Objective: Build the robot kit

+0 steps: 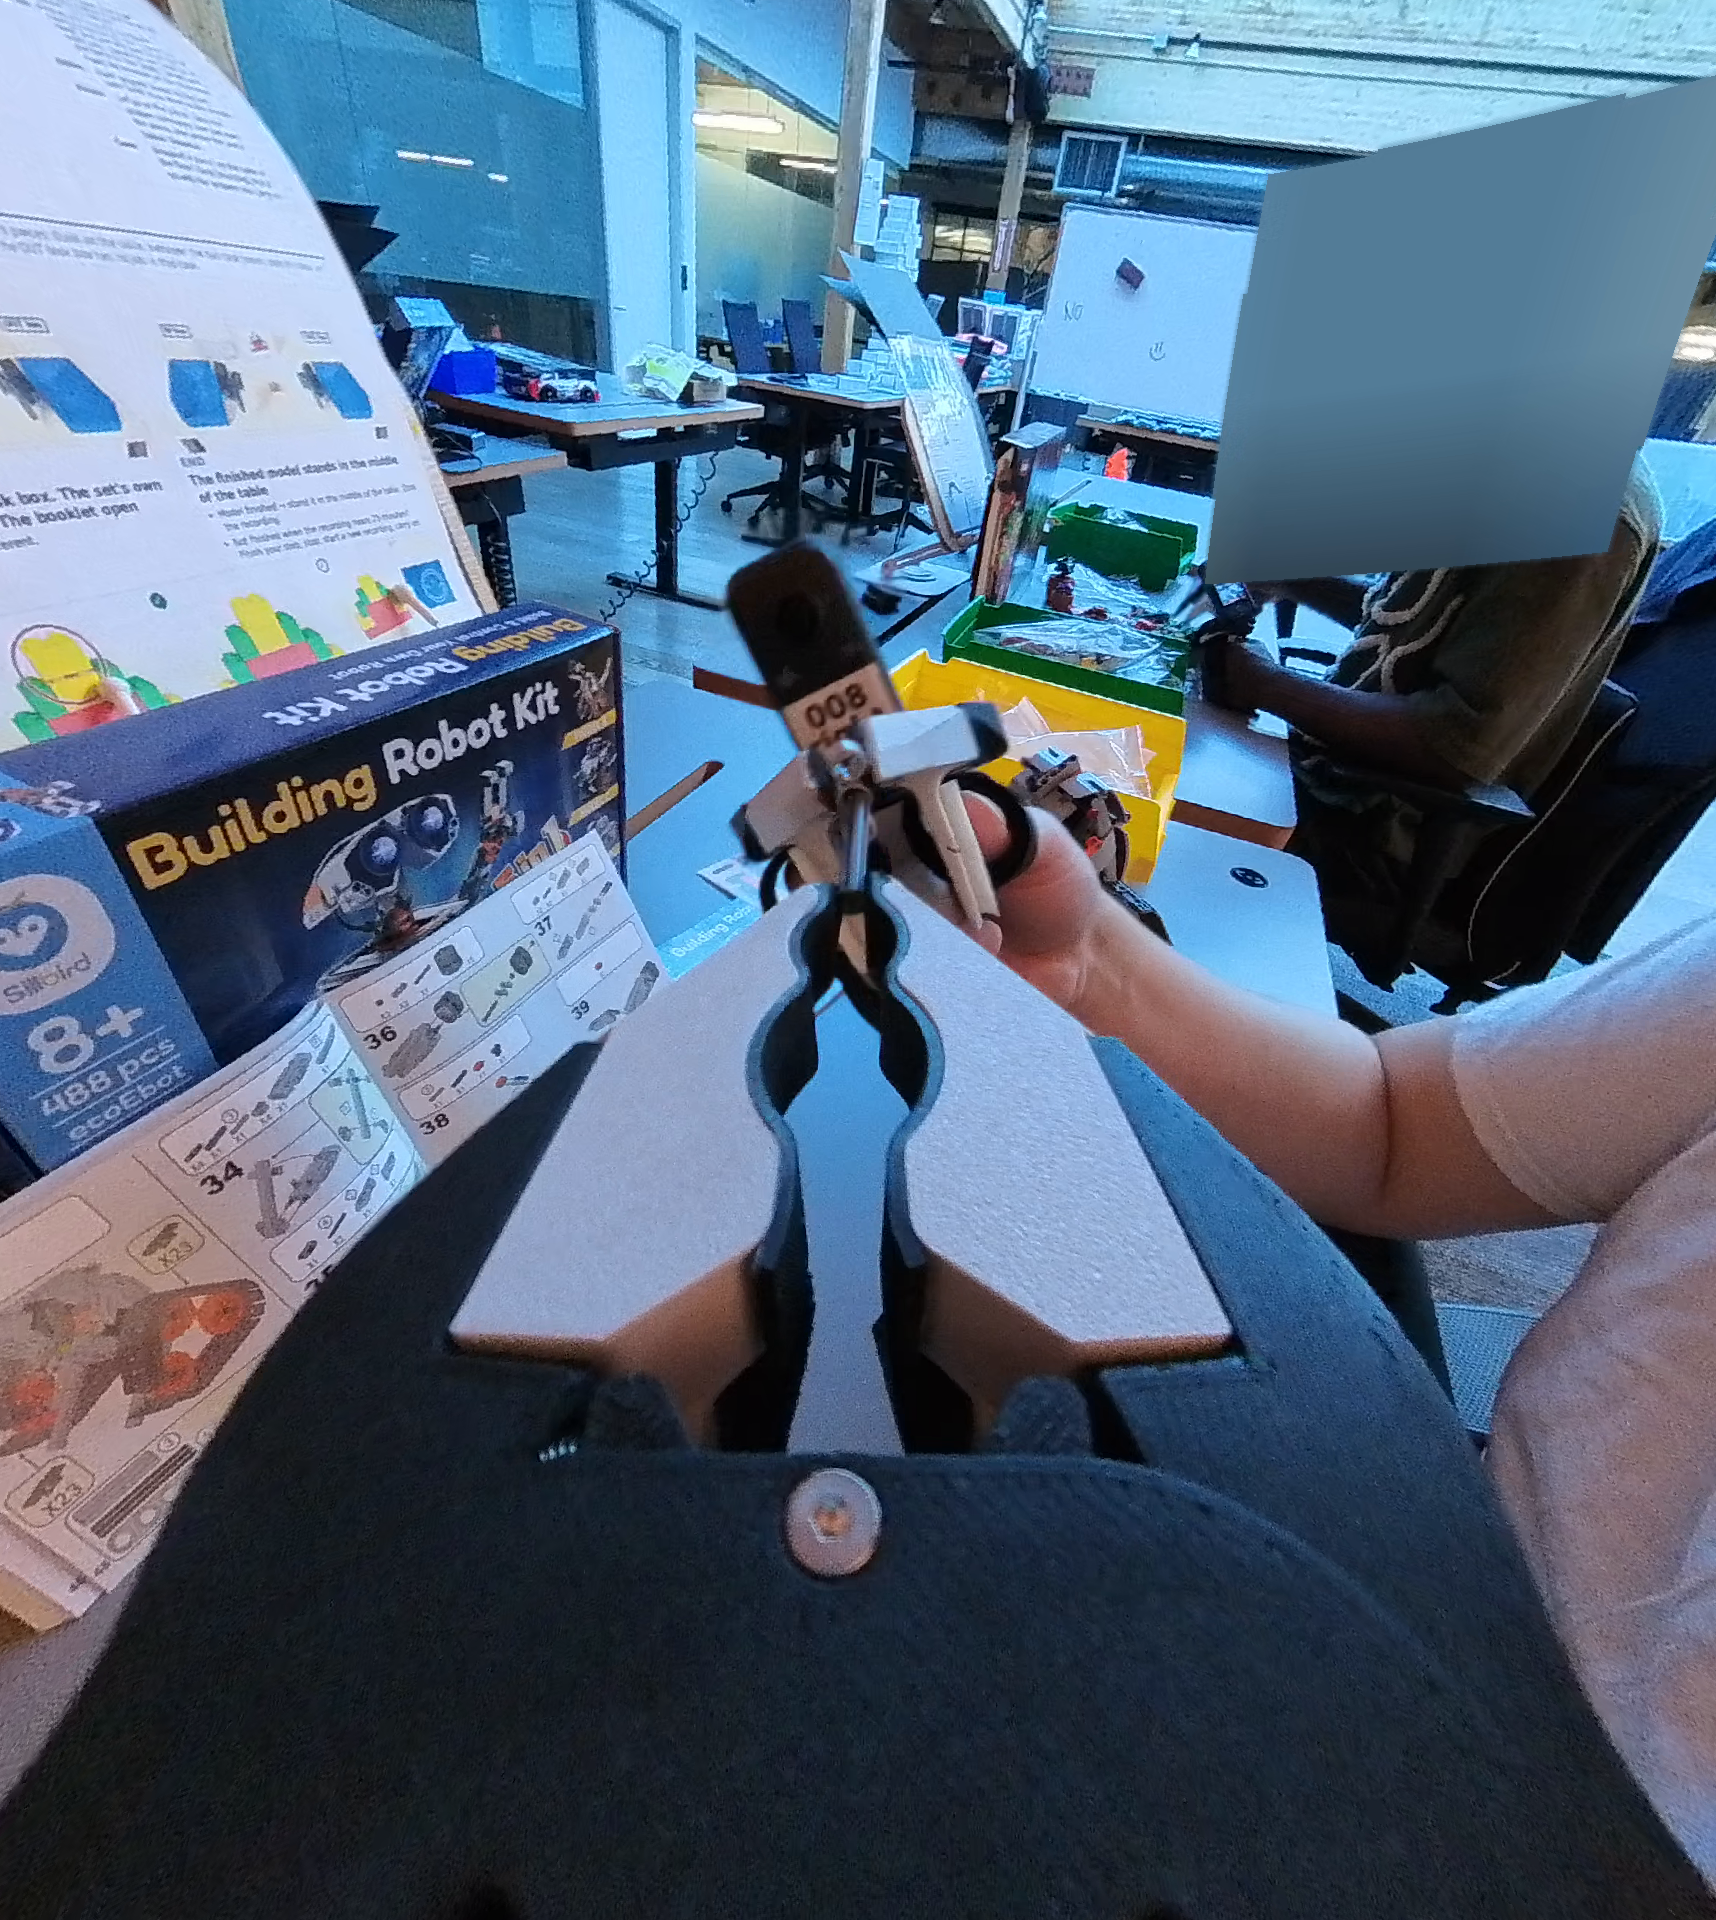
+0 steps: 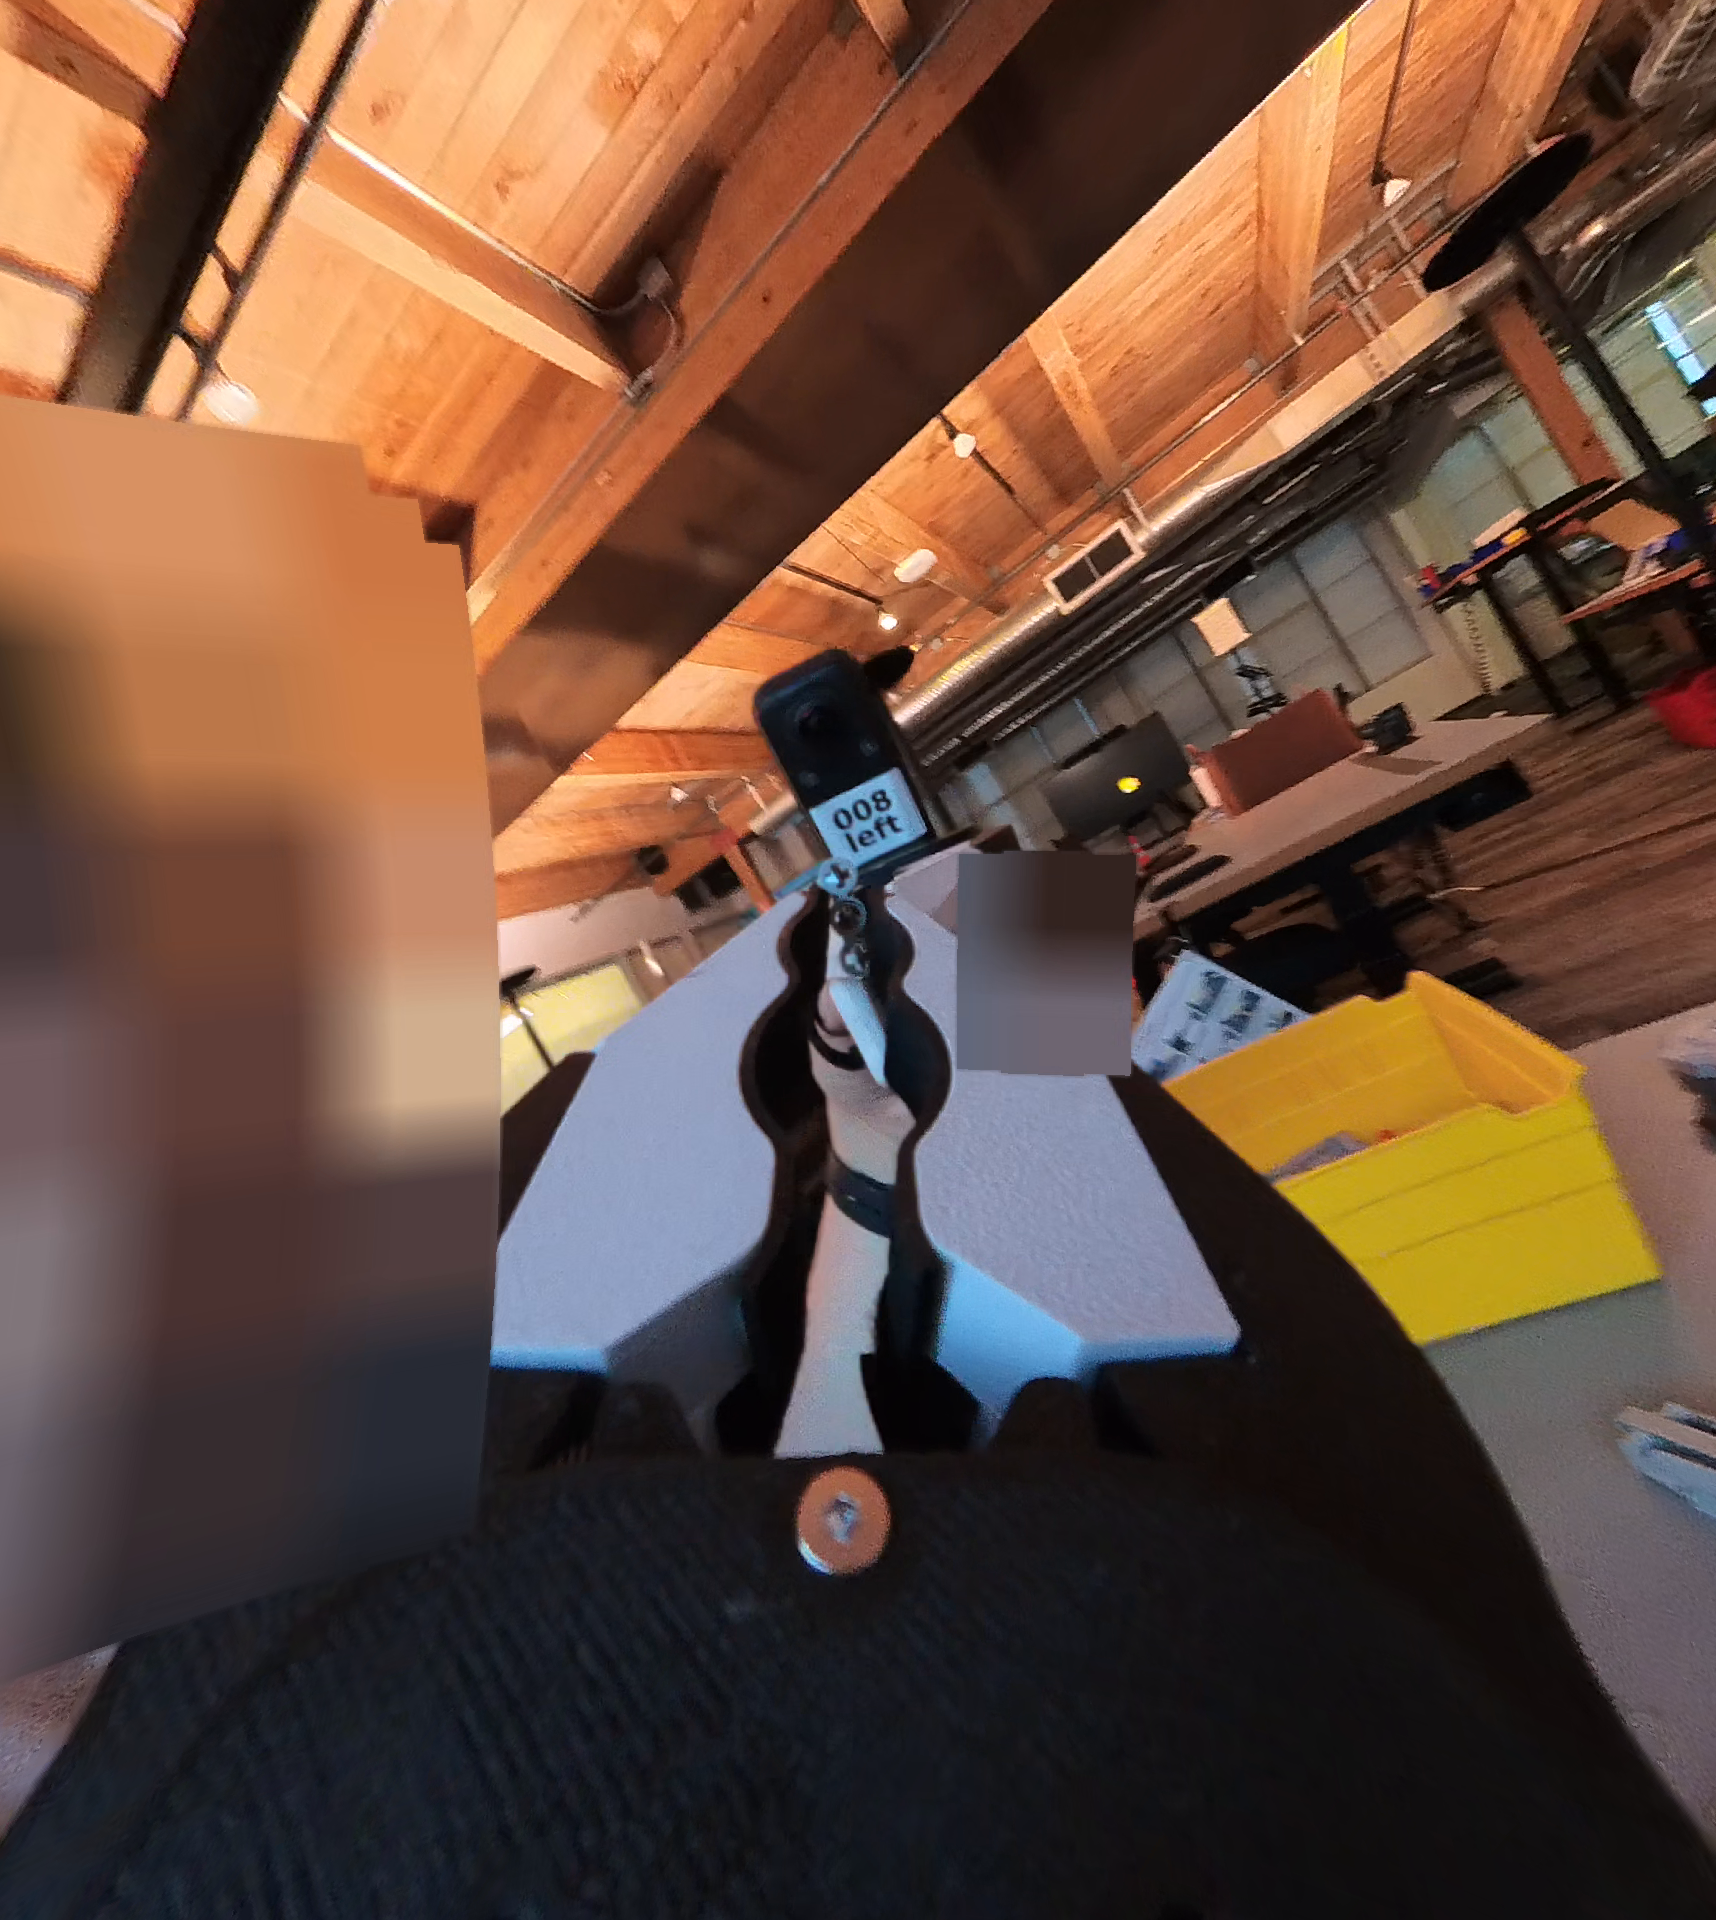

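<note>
My left gripper [image 1: 846,902] is shut and empty, and points at the right gripper tip to tip. The right gripper's black camera [image 1: 800,634] faces me, and a bare hand [image 1: 1036,894] holds that gripper by its black finger loops. My right gripper [image 2: 849,914] is shut and empty and tilts upward. Beyond its tips stands the left gripper's black camera [image 2: 826,727], with a white label below it. The tips of the two grippers look to be touching or nearly so.
A dark blue toy kit box [image 1: 314,831] stands at the left with an open instruction booklet [image 1: 210,1195] leaning on it and a printed sheet [image 1: 106,364] behind. A yellow bin [image 1: 1160,732] [image 2: 1436,1174], green bins [image 1: 1124,540] and a seated person [image 1: 1436,707] are to the right.
</note>
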